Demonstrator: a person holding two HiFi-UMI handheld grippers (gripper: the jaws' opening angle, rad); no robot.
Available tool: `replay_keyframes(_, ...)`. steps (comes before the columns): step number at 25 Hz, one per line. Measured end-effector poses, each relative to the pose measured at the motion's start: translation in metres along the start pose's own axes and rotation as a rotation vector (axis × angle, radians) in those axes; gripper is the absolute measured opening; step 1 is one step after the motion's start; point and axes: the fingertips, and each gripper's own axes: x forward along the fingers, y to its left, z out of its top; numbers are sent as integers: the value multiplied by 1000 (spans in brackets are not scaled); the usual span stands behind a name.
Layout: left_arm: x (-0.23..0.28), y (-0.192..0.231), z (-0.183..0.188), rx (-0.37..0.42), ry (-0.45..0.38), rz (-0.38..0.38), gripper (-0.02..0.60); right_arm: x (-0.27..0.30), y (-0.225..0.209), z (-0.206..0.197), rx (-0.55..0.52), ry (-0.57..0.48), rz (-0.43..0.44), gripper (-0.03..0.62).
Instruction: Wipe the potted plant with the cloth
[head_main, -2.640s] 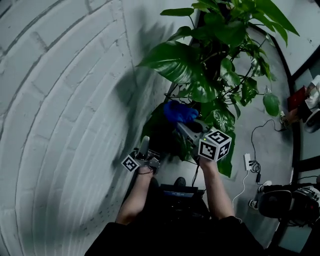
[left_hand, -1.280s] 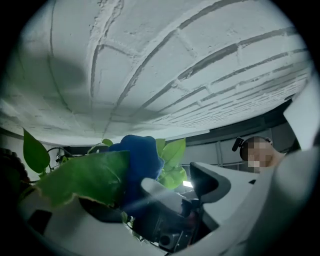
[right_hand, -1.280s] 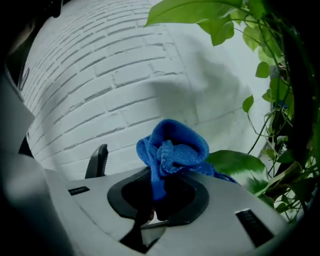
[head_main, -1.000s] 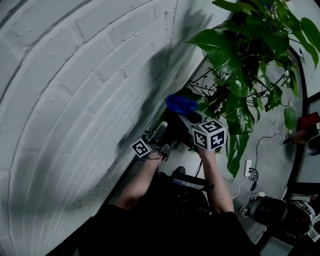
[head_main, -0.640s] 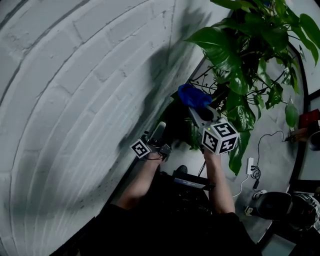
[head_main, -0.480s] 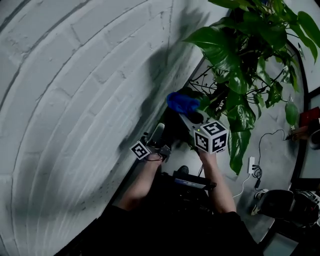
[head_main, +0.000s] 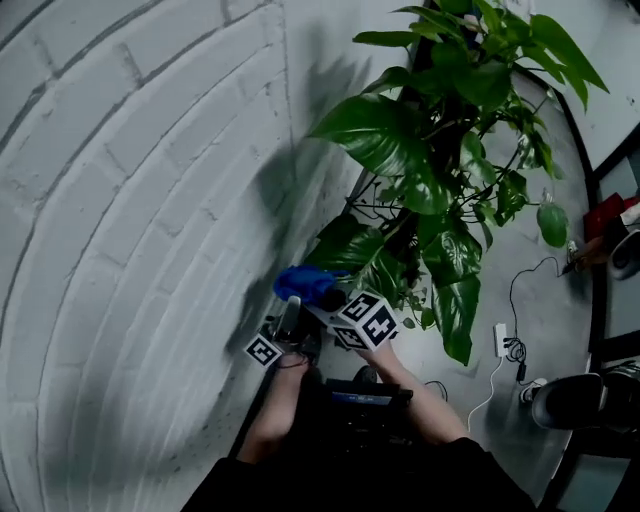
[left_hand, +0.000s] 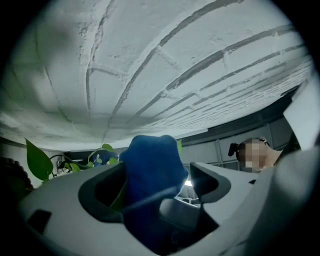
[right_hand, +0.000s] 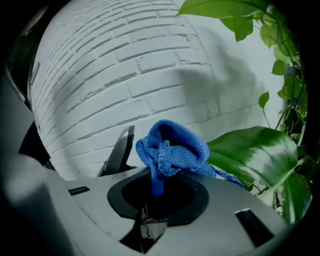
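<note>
Two grippers, both low beside the large-leaved green potted plant (head_main: 420, 170). My right gripper (head_main: 324, 298): jaws clamped on the bunched blue terry cloth (head_main: 301, 282), just left of the plant's lowest leaves. My left gripper (head_main: 289, 314): jaws spread (cloth bulging between them, unpinched).

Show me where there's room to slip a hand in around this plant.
Open: the gap between the brick wall and the big leaf; bare floor between the hanging leaf and the cable. Crowded: the lower leaves beside the cloth.
</note>
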Motion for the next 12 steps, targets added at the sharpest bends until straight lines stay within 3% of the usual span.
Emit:
replay_keyframes(6,9,-5,-15,27,42,13,419,-10,21,-14,90,-21,187,94)
replay_keyframes(9,6,-6,-21,42,56,45,419,-29,30,-12,179,-119,307,94)
replay_keyframes(12,3,-7,-33,46,85,96,417,-61,20,-7,248,-232,340,94)
